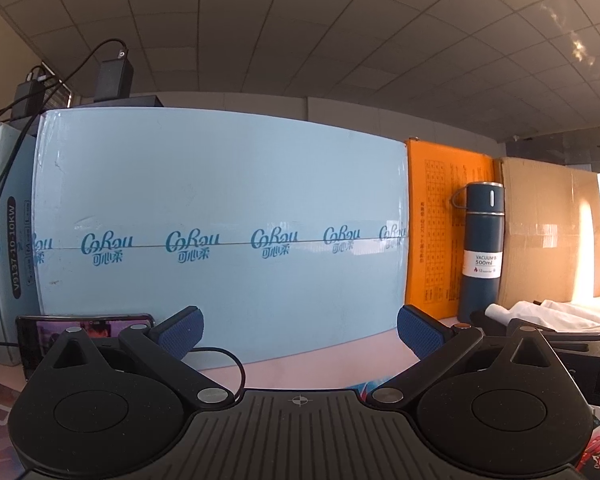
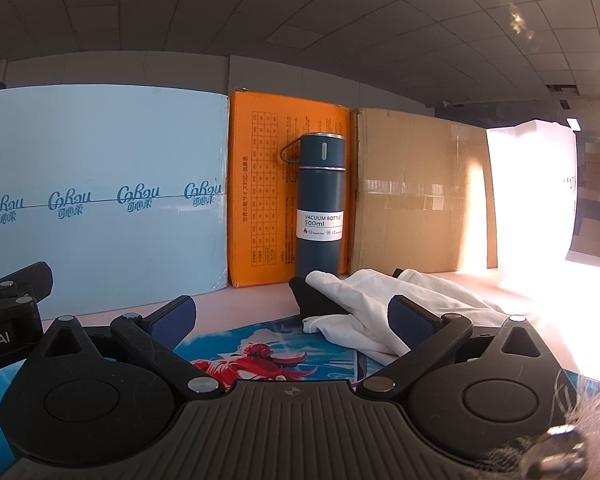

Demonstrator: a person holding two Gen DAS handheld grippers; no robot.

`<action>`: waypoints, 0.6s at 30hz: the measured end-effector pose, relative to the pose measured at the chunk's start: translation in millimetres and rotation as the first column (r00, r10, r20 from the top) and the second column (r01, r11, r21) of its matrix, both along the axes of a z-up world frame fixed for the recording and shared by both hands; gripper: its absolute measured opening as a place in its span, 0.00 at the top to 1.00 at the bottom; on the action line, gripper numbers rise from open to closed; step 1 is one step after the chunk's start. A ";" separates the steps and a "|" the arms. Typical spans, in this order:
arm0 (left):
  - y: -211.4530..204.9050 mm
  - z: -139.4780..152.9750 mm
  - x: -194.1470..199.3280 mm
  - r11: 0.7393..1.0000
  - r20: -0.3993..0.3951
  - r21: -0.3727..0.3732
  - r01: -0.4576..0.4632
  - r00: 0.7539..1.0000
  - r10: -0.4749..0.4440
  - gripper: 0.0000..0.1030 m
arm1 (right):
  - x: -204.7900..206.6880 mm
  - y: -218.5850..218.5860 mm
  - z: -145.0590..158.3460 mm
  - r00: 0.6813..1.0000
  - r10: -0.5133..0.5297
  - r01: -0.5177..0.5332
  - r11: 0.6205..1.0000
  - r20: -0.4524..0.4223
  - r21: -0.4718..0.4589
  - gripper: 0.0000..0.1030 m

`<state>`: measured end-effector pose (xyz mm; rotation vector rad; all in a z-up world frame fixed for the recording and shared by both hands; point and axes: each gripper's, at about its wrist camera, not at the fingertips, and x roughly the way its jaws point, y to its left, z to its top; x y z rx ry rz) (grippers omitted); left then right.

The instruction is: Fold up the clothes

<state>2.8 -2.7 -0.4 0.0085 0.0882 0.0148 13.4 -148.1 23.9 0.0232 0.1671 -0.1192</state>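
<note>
A crumpled white garment (image 2: 364,304) lies on the table with a dark garment (image 2: 312,300) partly under it, in front of the blue bottle. In the left wrist view the white cloth (image 1: 540,314) shows at the far right. My right gripper (image 2: 296,330) is open and empty, its right finger in front of the white cloth, low over a printed mat (image 2: 260,356). My left gripper (image 1: 300,334) is open and empty, facing the light blue box, well left of the clothes. Its body shows at the left edge of the right wrist view (image 2: 12,304).
A light blue carton (image 1: 220,216), an orange box (image 2: 260,184), a dark blue vacuum bottle (image 2: 320,204) and a brown carton (image 2: 416,192) stand along the back of the table. A phone (image 1: 84,334) leans at the left. Strong sunlight glares at the right.
</note>
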 end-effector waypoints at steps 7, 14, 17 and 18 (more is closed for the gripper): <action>2.1 -1.1 2.6 0.999 -0.019 -0.019 0.035 0.999 -0.036 0.00 | 2.3 -10.4 0.8 0.998 0.067 -0.066 0.996 -0.015 0.067 0.00; 2.2 -0.2 -0.9 0.998 -0.001 -0.025 0.053 0.999 -0.053 0.00 | -5.3 -9.3 1.8 0.999 0.049 -0.050 0.997 0.007 0.059 0.00; 2.4 -0.3 -2.6 0.998 0.007 -0.028 0.058 0.998 -0.058 0.00 | -4.1 -12.6 2.3 0.997 0.072 -0.072 0.994 0.000 0.077 0.00; 2.5 -0.2 -3.4 0.998 0.011 -0.029 0.063 0.998 -0.063 0.00 | -5.1 -13.1 2.7 0.997 0.072 -0.073 0.994 0.008 0.076 0.00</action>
